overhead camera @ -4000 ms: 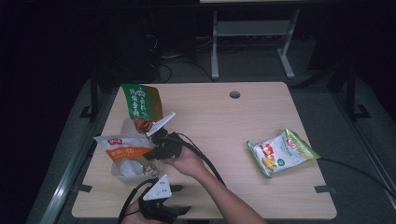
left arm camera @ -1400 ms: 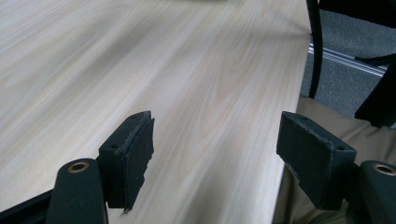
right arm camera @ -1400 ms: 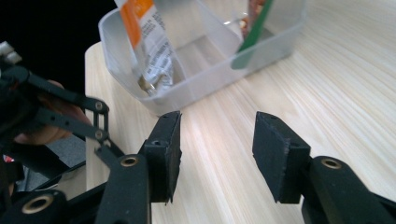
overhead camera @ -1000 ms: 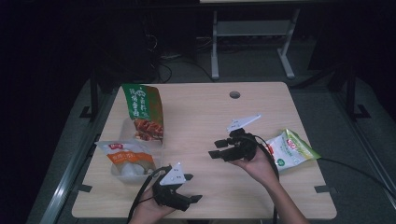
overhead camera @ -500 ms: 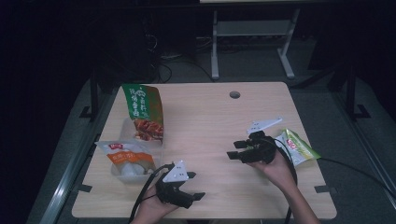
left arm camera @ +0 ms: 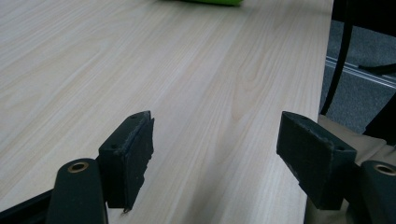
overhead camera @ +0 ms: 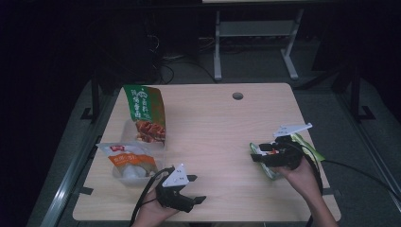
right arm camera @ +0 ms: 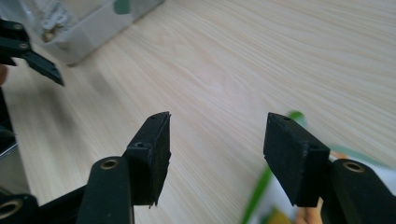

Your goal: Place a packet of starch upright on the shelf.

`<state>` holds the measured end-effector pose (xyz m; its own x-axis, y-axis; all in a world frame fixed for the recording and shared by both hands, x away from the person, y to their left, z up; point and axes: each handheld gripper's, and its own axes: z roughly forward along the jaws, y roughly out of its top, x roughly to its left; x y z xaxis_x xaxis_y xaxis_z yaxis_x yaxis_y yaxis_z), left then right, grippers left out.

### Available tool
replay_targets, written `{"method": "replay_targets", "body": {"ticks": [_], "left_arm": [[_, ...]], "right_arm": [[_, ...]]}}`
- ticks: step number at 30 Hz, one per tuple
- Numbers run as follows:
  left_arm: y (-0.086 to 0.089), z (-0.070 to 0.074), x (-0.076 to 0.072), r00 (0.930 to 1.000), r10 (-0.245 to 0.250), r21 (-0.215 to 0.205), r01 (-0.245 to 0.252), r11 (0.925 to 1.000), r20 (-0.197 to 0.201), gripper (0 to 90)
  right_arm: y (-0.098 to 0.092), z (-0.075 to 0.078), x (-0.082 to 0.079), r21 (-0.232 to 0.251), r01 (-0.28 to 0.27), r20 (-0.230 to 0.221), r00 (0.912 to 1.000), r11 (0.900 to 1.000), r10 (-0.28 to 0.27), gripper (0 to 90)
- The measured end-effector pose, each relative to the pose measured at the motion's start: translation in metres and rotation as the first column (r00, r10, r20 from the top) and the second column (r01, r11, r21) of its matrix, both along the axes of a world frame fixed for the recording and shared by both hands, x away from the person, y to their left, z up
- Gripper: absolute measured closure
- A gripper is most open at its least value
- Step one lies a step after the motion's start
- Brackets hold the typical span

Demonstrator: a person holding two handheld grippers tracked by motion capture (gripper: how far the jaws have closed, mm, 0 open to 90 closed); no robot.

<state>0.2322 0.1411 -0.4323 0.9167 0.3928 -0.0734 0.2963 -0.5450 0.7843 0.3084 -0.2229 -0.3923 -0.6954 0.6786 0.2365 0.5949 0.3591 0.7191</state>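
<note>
While the right gripper hangs just above the green snack bag at the right edge of the table, its fingers stand wide and have just been opening, with bare wood between them and the bag's green edge just past the right one. By my reading the step in hand is the reach for this bag, the last one lying apart from the others. Two bags already sit at the left: a tall green one upright in a clear box, and a white-and-orange one in front of it. The left gripper rests near the table's front edge, fingers wide and empty. Next, the right gripper should sink so its fingers straddle the bag's edge, then close.
</note>
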Motion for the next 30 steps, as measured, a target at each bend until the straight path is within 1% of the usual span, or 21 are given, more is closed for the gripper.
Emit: {"method": "replay_targets", "body": {"ticks": [5, 7, 9, 11, 14, 15, 16, 17, 18, 19, 21, 23, 24, 25, 27, 28, 30], "left_arm": [[-0.001, 0.0, -0.001, 1.0, -0.002, 0.0, 0.002, 1.0, 0.002, 26.8], [-0.001, 0.0, 0.0, 1.0, -0.007, 0.006, 0.006, 1.0, 0.006, 26.8], [-0.001, 0.0, -0.001, 1.0, -0.004, 0.006, 0.004, 1.0, 0.001, 26.8], [-0.001, -0.001, -0.001, 1.0, -0.003, 0.005, 0.003, 1.0, -0.004, 26.8], [-0.001, -0.001, -0.001, 1.0, -0.009, 0.01, 0.009, 0.9999, -0.003, 26.7], [-0.001, -0.001, -0.001, 1.0, -0.009, 0.01, 0.009, 0.9999, -0.004, 26.7], [-0.002, -0.001, -0.001, 0.9999, -0.01, 0.009, 0.01, 0.9999, -0.004, 26.7], [-0.002, -0.001, -0.001, 0.9999, -0.01, 0.009, 0.01, 0.9999, -0.005, 26.7], [-0.002, -0.001, -0.002, 0.9999, -0.01, 0.008, 0.01, 0.9999, -0.006, 26.7], [-0.002, -0.001, -0.002, 0.9999, -0.011, 0.009, 0.011, 0.9999, -0.007, 26.8], [-0.003, -0.002, -0.002, 0.9999, -0.012, 0.01, 0.012, 0.9999, -0.008, 26.7], [-0.004, -0.002, -0.002, 0.9999, -0.016, 0.011, 0.016, 0.9998, -0.007, 26.8], [-0.005, -0.002, -0.003, 0.9999, -0.016, 0.011, 0.016, 0.9998, -0.005, 26.7], [-0.005, -0.002, -0.003, 0.9999, -0.016, 0.011, 0.016, 0.9998, -0.005, 26.7], [-0.004, -0.002, -0.002, 0.9999, -0.016, 0.01, 0.016, 0.9998, -0.005, 26.8], [-0.004, -0.002, -0.002, 0.9999, -0.015, 0.01, 0.015, 0.9998, -0.005, 26.7], [-0.004, -0.002, -0.002, 0.9999, -0.014, 0.008, 0.014, 0.9999, -0.006, 26.7]], "right_arm": [[-0.02, -0.005, -0.003, -0.021, 0.067, -0.006, 0.9977, 0.998, -0.067, 40.1], [-0.027, -0.009, -0.002, -0.039, 0.091, -0.009, 0.9958, 0.995, -0.092, 39.4], [-0.032, -0.013, 0.0, -0.06, 0.115, -0.022, 0.9929, 0.992, -0.117, 37.7], [-0.036, -0.017, 0.001, -0.108, 0.143, -0.004, 0.9895, 0.984, -0.144, 35.3], [-0.044, -0.024, 0.005, -0.137, 0.182, -0.007, 0.9828, 0.974, -0.185, 32.9], [-0.046, -0.027, 0.006, -0.141, 0.188, -0.012, 0.9815, 0.972, -0.191, 32.2], [-0.047, -0.031, 0.008, -0.142, 0.19, -0.016, 0.9808, 0.971, -0.195, 31.4], [-0.048, -0.035, 0.009, -0.144, 0.182, -0.027, 0.9818, 0.973, -0.188, 28.8], [-0.047, -0.037, 0.008, -0.131, 0.189, -0.044, 0.9796, 0.973, -0.196, 28.2], [-0.047, -0.039, 0.008, -0.125, 0.184, -0.043, 0.9807, 0.975, -0.191, 27.5], [-0.045, -0.04, 0.009, -0.121, 0.182, -0.057, 0.9801, 0.976, -0.19, 28.0], [-0.043, -0.041, 0.01, -0.124, 0.164, -0.071, 0.9824, 0.979, -0.173, 28.2], [-0.042, -0.04, 0.01, -0.128, 0.159, -0.083, 0.9819, 0.979, -0.17, 28.1], [-0.041, -0.04, 0.01, -0.14, 0.15, -0.075, 0.9839, 0.979, -0.162, 27.8], [-0.038, -0.04, 0.01, -0.153, 0.146, -0.075, 0.9846, 0.978, -0.158, 28.1], [-0.037, -0.04, 0.009, -0.159, 0.139, -0.066, 0.9863, 0.977, -0.151, 28.1], [-0.035, -0.041, 0.008, -0.149, 0.131, -0.061, 0.988, 0.98, -0.142, 28.8]]}}
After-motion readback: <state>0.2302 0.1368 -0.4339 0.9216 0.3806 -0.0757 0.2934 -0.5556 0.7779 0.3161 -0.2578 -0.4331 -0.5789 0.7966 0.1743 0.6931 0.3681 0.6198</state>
